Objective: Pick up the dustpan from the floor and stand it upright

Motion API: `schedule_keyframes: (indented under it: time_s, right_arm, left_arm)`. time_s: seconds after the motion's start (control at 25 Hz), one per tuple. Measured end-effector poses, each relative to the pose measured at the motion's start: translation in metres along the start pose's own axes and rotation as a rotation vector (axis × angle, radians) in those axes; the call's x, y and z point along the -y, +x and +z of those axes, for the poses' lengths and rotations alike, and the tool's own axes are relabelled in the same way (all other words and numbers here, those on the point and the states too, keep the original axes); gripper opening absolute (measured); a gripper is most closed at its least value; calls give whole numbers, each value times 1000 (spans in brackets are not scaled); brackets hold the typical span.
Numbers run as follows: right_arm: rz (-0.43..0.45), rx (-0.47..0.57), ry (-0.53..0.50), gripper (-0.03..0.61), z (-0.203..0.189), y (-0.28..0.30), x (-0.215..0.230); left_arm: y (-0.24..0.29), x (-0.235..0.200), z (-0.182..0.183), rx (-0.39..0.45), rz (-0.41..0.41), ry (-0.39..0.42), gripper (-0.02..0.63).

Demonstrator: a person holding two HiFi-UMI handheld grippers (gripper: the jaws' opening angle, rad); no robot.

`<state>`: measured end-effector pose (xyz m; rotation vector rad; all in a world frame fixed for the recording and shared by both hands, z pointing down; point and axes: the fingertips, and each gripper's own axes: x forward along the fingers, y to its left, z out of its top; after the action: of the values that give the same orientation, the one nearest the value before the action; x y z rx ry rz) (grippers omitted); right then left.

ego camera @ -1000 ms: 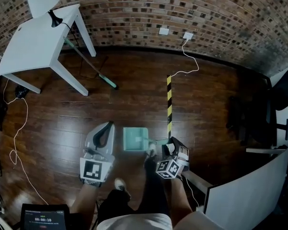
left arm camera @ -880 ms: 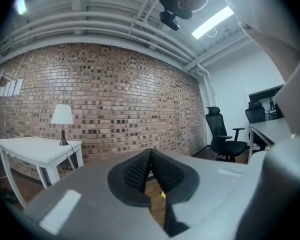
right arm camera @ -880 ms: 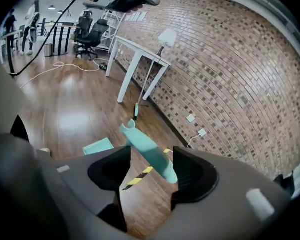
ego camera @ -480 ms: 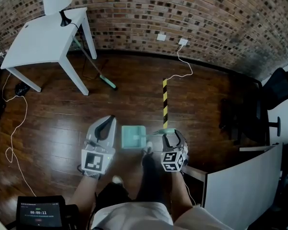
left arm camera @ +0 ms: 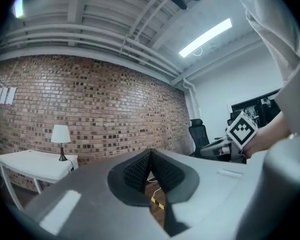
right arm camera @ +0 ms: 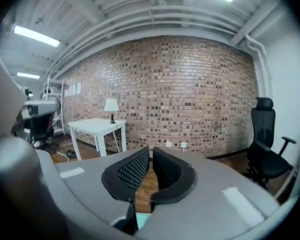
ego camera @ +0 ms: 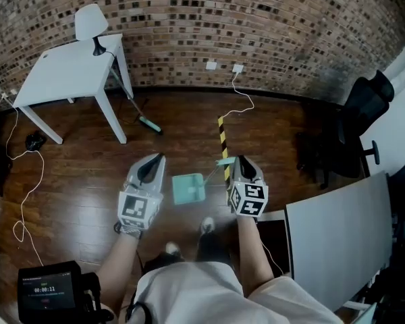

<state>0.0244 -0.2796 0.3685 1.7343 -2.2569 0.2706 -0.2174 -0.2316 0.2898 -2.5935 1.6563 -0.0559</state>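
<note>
The teal dustpan [ego camera: 187,189] hangs over the dark wood floor between my two grippers, its pan low and its thin handle [ego camera: 224,161] slanting up to the right. My right gripper [ego camera: 237,160] is at the handle's top end, jaws closing to a narrow slit [right arm camera: 151,156]. A teal piece of the dustpan [right arm camera: 140,220] shows just under those jaws. My left gripper [ego camera: 155,160] hovers left of the pan, apart from it. Its pads meet with nothing between them [left arm camera: 150,156].
A white table [ego camera: 67,73] with a lamp [ego camera: 91,22] stands at the back left, a teal broom [ego camera: 148,123] leaning under it. A yellow-black tape strip [ego camera: 223,137] runs toward the brick wall. A black office chair [ego camera: 364,106] and a white desk [ego camera: 337,235] are on the right. Cables [ego camera: 23,201] lie at the left.
The right gripper has risen with the dustpan handle, and the pan has come up off the floor and now hangs. The left gripper has also risen.
</note>
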Motion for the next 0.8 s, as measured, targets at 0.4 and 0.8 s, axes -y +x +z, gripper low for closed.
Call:
schedule_keyframes:
  time_s: [0.4,0.8]
  right_arm:
    - [173,12,109,14,50,-84,-28]
    - [179,31,69,14,46,-110,-18]
  left_arm:
    - [-54,31,41,3,42,-12,2]
    - [-60,59,45,-12,43,-13,2]
